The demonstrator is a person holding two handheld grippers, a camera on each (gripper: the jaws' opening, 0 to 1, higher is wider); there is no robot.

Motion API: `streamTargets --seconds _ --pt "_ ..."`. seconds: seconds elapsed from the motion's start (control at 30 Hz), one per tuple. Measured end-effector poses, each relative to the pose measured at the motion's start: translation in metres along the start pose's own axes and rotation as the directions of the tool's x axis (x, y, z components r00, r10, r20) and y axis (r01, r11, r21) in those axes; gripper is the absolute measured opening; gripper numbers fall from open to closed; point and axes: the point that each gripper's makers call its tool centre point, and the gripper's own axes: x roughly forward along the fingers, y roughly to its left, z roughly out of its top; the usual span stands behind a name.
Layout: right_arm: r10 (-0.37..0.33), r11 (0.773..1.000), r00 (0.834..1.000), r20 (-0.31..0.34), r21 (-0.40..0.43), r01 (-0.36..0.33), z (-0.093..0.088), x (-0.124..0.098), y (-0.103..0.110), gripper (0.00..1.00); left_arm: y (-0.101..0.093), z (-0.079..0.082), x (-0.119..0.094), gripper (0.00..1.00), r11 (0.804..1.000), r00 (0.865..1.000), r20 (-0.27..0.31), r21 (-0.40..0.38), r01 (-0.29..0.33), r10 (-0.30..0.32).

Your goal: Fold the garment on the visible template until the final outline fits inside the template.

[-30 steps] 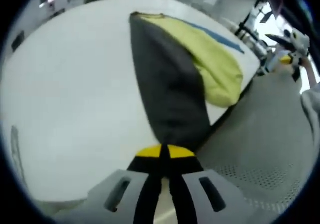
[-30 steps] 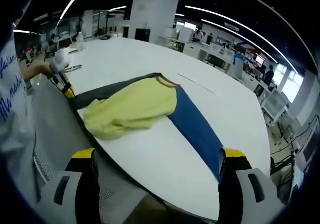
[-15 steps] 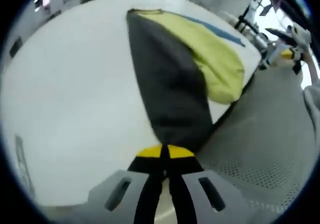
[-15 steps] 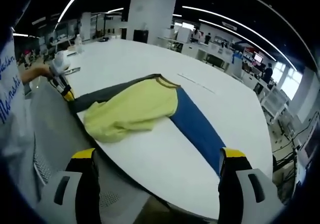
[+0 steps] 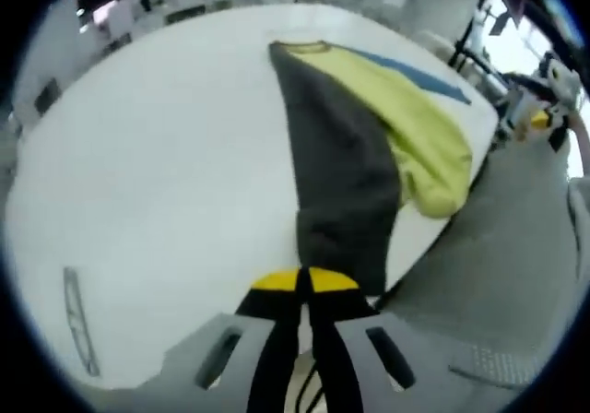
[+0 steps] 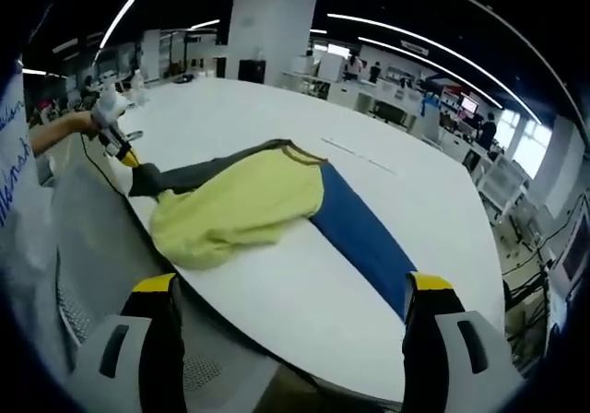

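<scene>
The garment (image 5: 346,169) was judged soft and limp. Its grey sleeve (image 5: 341,229) was pinched by the left gripper (image 5: 304,289); the right gripper (image 6: 290,289) was spread wide, empty.

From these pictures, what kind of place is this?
Probably a large open lab or office: long ceiling lights, rows of desks behind, and a big white table holding a garment.

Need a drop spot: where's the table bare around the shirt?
Bare white table between the yellow body and the blue sleeve, and beyond the collar. Crowded at the near edge, where the left gripper clamps the grey sleeve.
</scene>
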Motion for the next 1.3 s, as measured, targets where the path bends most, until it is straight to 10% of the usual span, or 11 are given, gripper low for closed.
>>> streamTargets --seconds 1.3 --pt "-0.017 1.0 1.0 -0.022 -0.007 0.016 0.008 -0.004 0.001 1.0 0.171 0.045 -0.011 0.0 0.972 0.969 -0.082 0.034 -0.231 0.233"
